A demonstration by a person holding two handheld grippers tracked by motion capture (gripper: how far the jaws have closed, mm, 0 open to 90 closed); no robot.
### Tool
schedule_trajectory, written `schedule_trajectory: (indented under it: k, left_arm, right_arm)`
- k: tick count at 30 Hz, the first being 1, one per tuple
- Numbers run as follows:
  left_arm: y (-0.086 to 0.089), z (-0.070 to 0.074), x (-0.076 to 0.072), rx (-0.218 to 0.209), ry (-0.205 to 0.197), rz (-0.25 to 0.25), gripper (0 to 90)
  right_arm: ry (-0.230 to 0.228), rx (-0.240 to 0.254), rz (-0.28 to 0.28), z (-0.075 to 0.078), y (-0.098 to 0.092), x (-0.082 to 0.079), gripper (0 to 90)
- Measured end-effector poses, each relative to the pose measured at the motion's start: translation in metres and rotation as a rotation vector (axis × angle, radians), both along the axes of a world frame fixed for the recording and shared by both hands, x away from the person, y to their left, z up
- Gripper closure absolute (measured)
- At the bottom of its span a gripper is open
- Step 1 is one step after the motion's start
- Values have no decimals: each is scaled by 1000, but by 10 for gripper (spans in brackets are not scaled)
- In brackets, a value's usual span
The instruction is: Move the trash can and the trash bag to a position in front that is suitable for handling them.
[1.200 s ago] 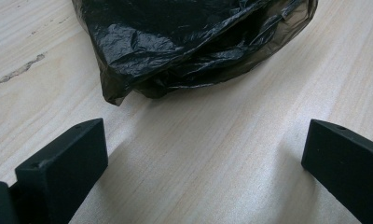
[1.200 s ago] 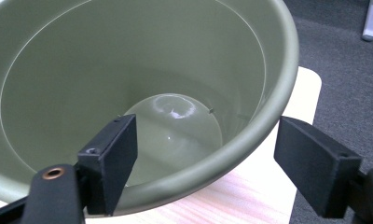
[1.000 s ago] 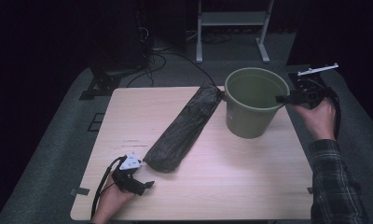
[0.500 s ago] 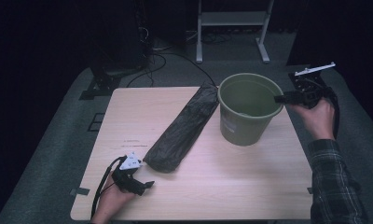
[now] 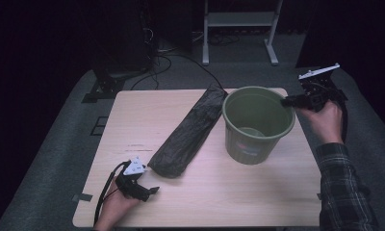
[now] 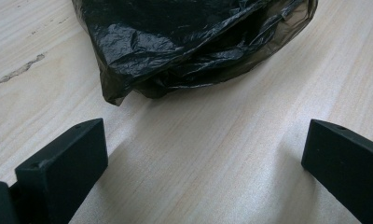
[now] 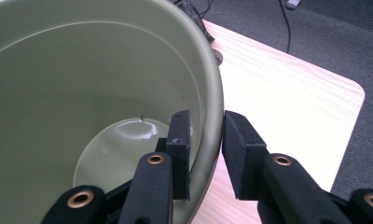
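Note:
An olive-green bucket (image 5: 258, 122) (image 7: 82, 70) stands at the right of the wooden table (image 5: 147, 115). My right gripper (image 5: 286, 102) (image 7: 205, 126) has just been closing and is now shut on the bucket's far-right rim, one jaw inside the wall and one outside. The bucket is empty inside. A long crumpled black plastic bag (image 5: 190, 132) (image 6: 189, 42) lies diagonally from the bucket's left side toward the front left. My left gripper (image 5: 149, 190) (image 6: 203, 135) rests on the table just short of the bag's near end, open wide, with bare wood between its jaws.
The table's right edge (image 7: 334, 102) runs close behind the right gripper. Grey carpet surrounds the table. Cables (image 5: 166, 57), a dark case (image 5: 118, 53) and a metal stand's legs (image 5: 238, 19) sit on the floor beyond the far edge.
The right gripper's jaws have closed onto the bucket's rim. The bucket has shifted nearer and a little left. The left gripper and the bag have stayed put.

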State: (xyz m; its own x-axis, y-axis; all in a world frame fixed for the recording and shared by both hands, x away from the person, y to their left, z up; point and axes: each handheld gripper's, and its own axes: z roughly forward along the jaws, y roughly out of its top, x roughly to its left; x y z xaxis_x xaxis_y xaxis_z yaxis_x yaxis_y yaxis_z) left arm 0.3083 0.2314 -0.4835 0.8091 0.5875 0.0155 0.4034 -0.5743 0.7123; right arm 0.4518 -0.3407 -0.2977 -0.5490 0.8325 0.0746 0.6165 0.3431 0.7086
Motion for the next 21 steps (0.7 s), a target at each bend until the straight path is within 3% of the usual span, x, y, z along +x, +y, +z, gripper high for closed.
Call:
schedule_trajectory:
  k: [4, 7, 10, 21]
  left_arm:
    - [0, 0, 0, 0, 0, 0, 0]
    - [0, 0, 0, 0, 0, 0, 0]
    - [0, 0, 0, 0, 0, -2, 0]
    - [0, 0, 0, 0, 0, -4, 0]
  right_arm:
    - [-11, -7, 25, -1, 5, -1, 798]
    - [-11, 3, 83, -1, 12, -1, 800]
    - [-11, -31, 82, 0, 17, -2, 803]
    - [-25, -45, 118, 0, 30, -5, 803]
